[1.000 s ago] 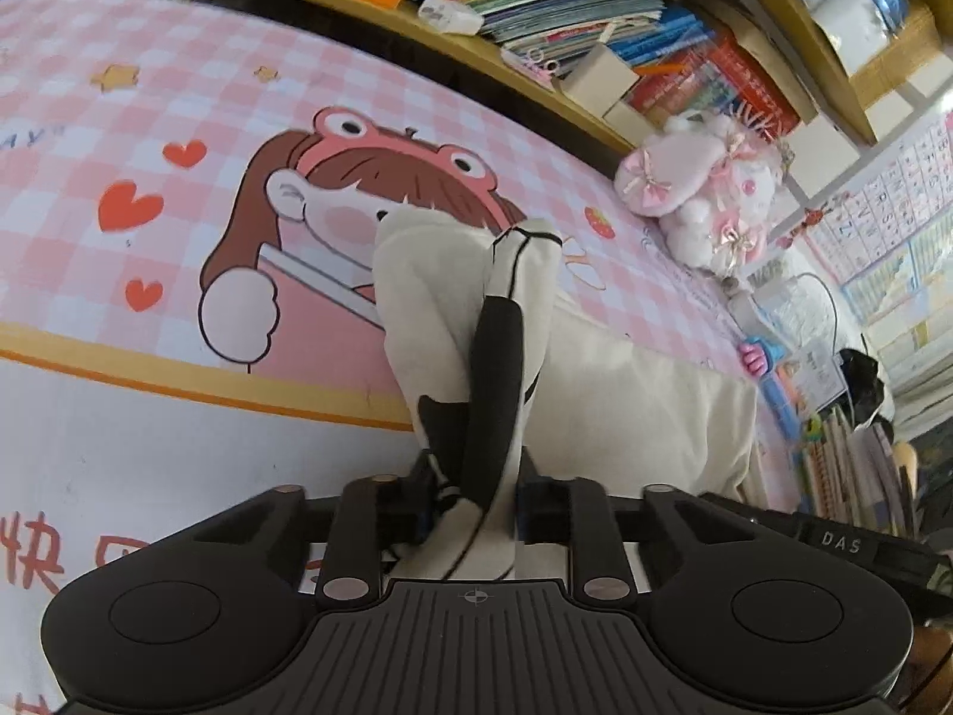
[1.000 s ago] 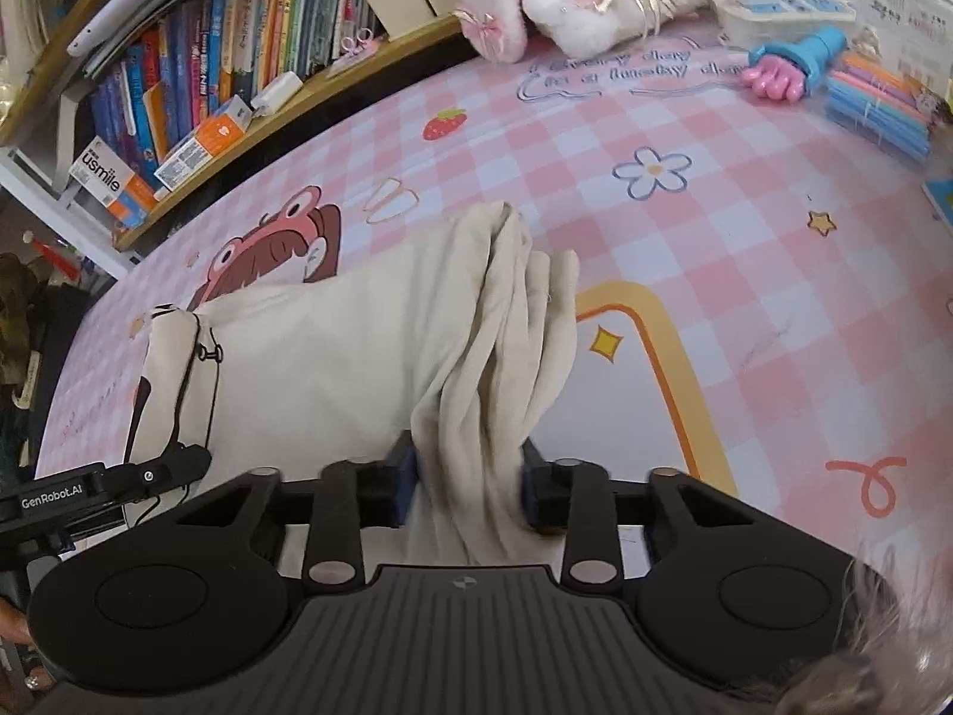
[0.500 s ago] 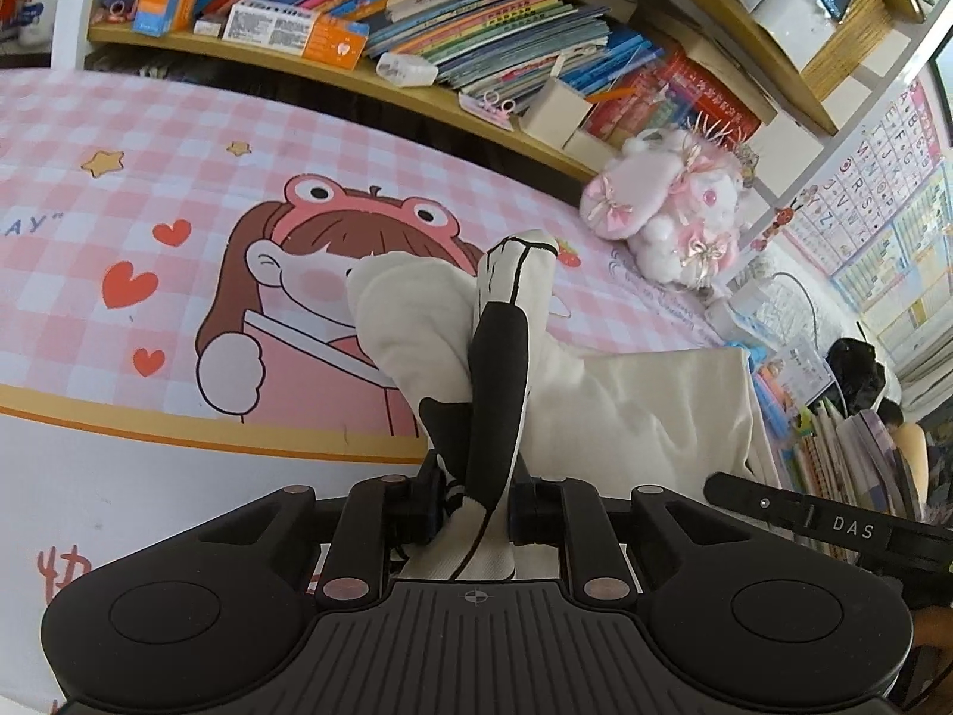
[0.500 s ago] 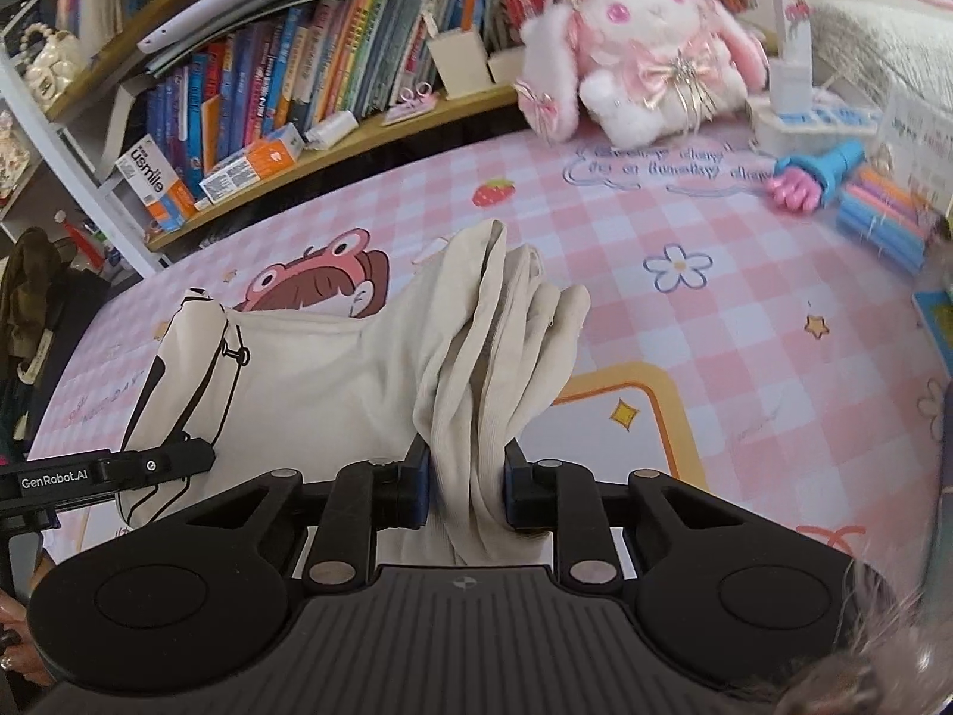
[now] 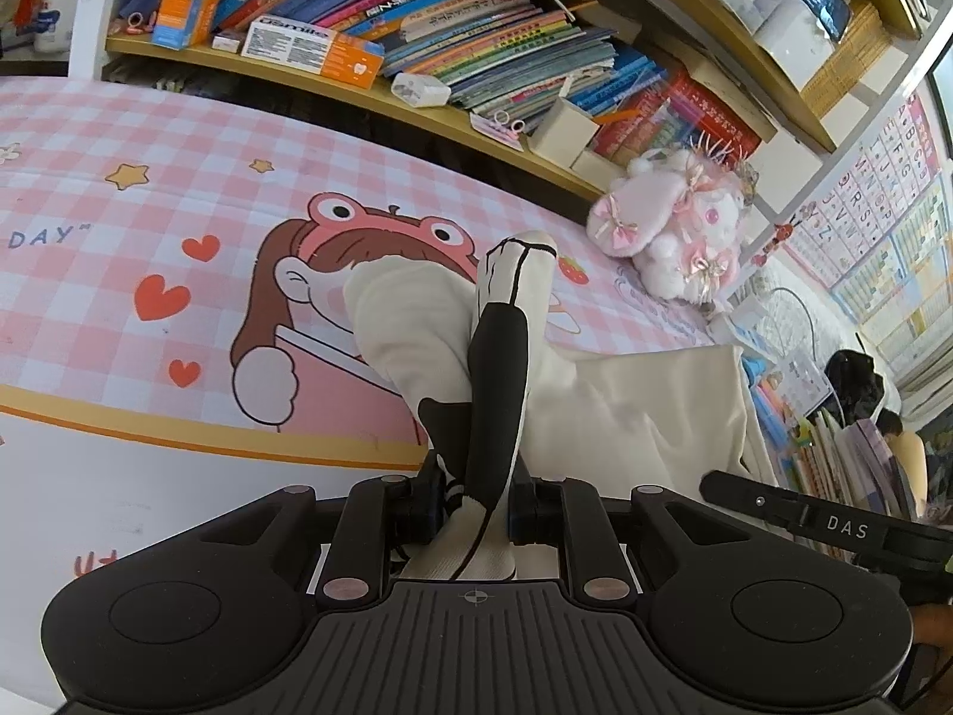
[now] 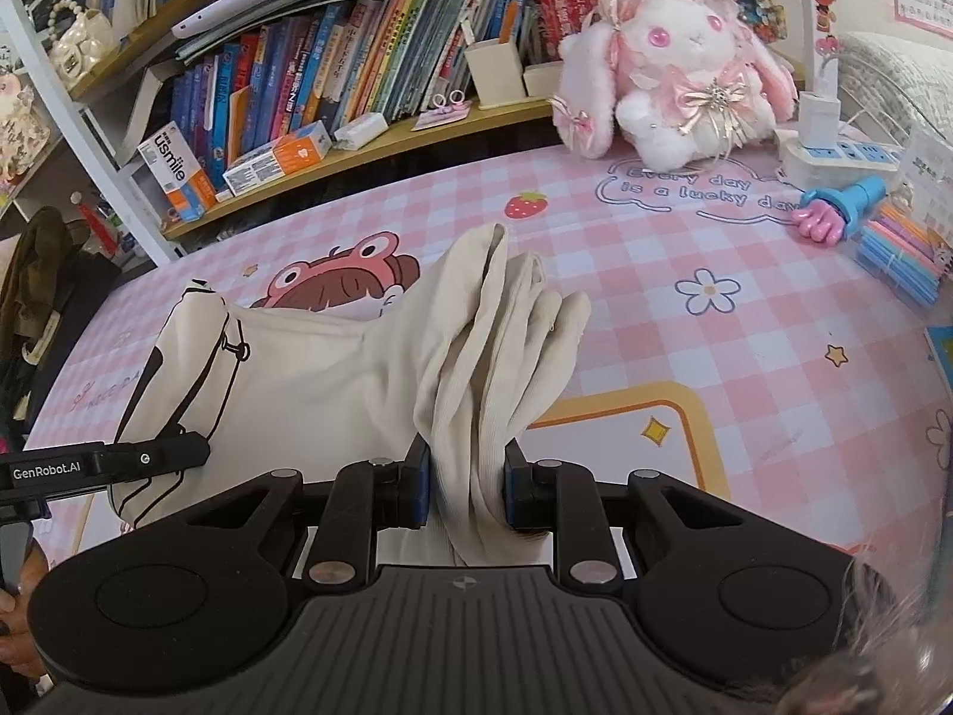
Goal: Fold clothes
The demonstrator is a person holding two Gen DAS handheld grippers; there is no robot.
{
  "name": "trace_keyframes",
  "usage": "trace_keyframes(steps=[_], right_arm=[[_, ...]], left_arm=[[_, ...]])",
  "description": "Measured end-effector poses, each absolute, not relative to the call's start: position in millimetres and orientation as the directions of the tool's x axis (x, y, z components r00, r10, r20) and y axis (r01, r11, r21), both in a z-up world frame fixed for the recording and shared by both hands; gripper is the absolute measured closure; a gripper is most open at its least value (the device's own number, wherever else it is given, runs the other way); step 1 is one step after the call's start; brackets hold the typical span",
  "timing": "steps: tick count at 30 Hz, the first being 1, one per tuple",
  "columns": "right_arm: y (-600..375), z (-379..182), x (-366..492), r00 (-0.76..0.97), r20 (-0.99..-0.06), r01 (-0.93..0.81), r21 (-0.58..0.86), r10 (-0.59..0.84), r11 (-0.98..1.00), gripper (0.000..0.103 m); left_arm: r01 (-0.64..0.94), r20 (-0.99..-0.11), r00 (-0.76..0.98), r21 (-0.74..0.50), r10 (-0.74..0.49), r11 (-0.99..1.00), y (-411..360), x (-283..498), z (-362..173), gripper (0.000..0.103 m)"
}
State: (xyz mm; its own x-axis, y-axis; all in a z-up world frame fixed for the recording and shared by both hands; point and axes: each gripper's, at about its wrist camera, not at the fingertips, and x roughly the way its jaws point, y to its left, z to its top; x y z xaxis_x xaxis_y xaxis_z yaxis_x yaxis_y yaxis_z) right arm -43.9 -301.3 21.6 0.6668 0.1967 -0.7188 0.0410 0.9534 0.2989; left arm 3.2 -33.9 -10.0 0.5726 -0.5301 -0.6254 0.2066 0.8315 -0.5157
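Both ends pinched: left gripper (image 5: 476, 503) on cream garment (image 6: 333, 375), right gripper (image 6: 464, 485) likewise; best kept level, taut, edges matched.

My left gripper (image 5: 476, 509) is clamped on a bunched fold of the cream garment (image 5: 625, 411), a black band of its print running up between my jaws. The cloth rises ahead of me in a rumpled peak and spreads off to the right over the pink checked mat (image 5: 149, 179). A frog-hatted cartoon girl (image 5: 333, 274) shows behind it. Beyond, a pink plush rabbit (image 5: 673, 232) lies below the bookshelf (image 5: 417, 95).
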Motion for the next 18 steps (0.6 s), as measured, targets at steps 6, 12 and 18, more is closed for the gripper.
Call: trace_keyframes(steps=[6,12,18], right_arm=[[-290.0,21.7,-37.2,0.667,-0.717,0.026,0.295,0.203,0.955,0.083],[-276.2,23.2,-27.0,0.666,-0.716,0.012,0.291,0.209,0.957,0.083],[-262.6,29.1,-12.4,0.672,-0.707,-0.012,0.287,0.220,0.958,0.084]], left_arm=[[0.197,-0.615,0.584,-0.526,-0.530,0.827,-20.0,7.5,-11.3,0.086],[0.194,-0.595,0.600,-0.540,-0.534,0.819,-2.4,15.8,-9.1,0.086],[0.198,-0.573,0.617,-0.551,-0.540,0.811,14.9,28.9,-5.5,0.086]])
